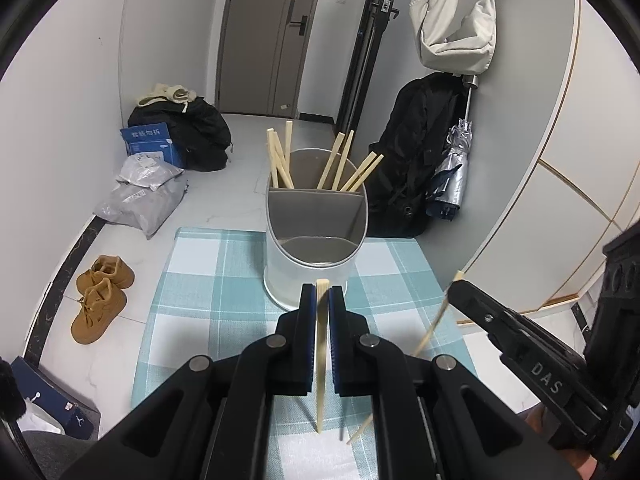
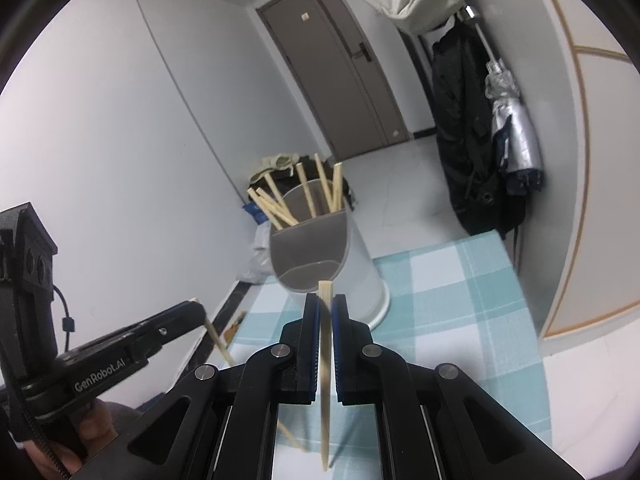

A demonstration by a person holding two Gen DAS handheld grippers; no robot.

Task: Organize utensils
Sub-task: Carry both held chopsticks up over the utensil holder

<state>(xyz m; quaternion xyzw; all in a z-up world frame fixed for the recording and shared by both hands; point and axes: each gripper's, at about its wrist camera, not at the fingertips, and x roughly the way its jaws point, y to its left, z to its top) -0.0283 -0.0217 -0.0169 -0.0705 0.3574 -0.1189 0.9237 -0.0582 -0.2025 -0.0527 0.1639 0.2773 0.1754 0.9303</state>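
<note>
Both tools are loaded: the left tool (image 1: 322, 292) is clenched on one chopstick (image 1: 321, 360), the right tool (image 2: 326, 300) clamped on another (image 2: 325, 364), each stick held near its thick top end with the thin tip hanging down over the checked cloth (image 1: 192, 304) on the desk. The holder (image 1: 316, 248) stands at the far edge of the desk, just ahead of both tools, its back compartment already bristling with chopsticks (image 1: 344, 164), the front one looking bare. These sticks look light, stiff and smooth, so I'd judge they can swivel in a narrow pinch; gripping near the blunt end, as here, lets the tip lead into the holder. Both tools angle downward toward the holder, the left one's stick hanging near upright, and the right tool (image 1: 520, 340) sits close alongside the left, its stick slanting. A hand (image 2: 80, 432) shows beneath the left tool in the right view.
</note>
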